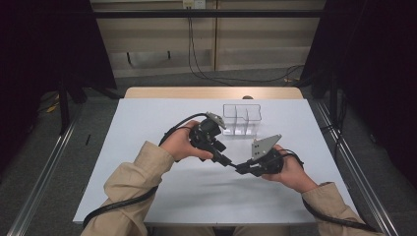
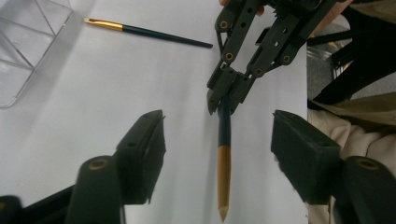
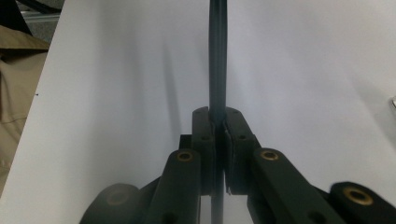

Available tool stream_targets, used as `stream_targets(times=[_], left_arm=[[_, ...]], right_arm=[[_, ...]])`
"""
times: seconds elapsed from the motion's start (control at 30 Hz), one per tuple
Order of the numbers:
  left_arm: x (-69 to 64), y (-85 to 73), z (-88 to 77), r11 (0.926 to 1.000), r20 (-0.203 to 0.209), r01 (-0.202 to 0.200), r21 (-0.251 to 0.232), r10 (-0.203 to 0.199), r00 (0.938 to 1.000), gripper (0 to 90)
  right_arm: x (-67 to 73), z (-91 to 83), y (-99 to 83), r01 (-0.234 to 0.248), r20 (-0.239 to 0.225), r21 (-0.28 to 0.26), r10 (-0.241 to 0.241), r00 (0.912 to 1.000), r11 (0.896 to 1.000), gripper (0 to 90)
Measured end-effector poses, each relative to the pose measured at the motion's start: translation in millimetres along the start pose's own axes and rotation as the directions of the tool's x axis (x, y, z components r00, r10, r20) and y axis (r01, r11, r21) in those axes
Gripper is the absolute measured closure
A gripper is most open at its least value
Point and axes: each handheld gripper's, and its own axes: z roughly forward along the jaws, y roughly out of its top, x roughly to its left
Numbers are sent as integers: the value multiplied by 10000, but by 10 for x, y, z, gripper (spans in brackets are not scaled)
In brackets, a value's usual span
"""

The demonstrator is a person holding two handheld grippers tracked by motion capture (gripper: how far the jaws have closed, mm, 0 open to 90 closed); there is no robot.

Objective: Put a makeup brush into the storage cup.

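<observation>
You're mid-handover: right gripper [image 2: 223, 95] clamping brush [image 2: 224, 161] at frame centre, left gripper [image 2: 217, 154] jaws standing wide, touching nothing. Next: carrying brush toward clear organizer [image 1: 242, 119], upper centre.

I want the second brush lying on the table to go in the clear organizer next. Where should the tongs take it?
Grip the lying brush on its dark handle, near mid-length, coming from straight above with the jaws across the shaft. It lies flat and thin on the table, with open space on both sides; the gold ferrule end points toward the clear organizer.

Grey floor [image 1: 147, 78], beige wall [image 1: 265, 44]
</observation>
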Motion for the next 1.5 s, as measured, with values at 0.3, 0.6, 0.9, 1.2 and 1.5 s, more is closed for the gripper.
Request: stream_targets(times=[0.3, 0.6, 0.9, 1.2, 1.5], left_arm=[[36, -108, -45, 9907, -289, 121, -1353, -162, 9995, 117], [64, -216, -104, 9694, -466, 301, -2436, -427, 9980, 80], [56, -274, -139, 9462, -699, 146, -3231, -393, 9968, 83], [72, -307, -101, 9270, -670, 165, -3747, -448, 9967, 76], [75, -330, -88, 8949, -692, 270, -4454, -645, 9955, 105]], right_arm=[[-23, -27, -50, -590, 37, -592, 593, 9982, 9965, 849], [-21, -27, -88, -1040, 134, -1112, 1061, 9943, 9883, 849], [-10, -12, -127, -1612, 155, -1899, 1672, 9858, 9685, 849], [-4, -57, -85, -2001, 212, -2845, 2149, 9764, 9376, 848], [-1, -98, -67, -2313, 451, -3578, 2641, 9634, 9047, 848]])
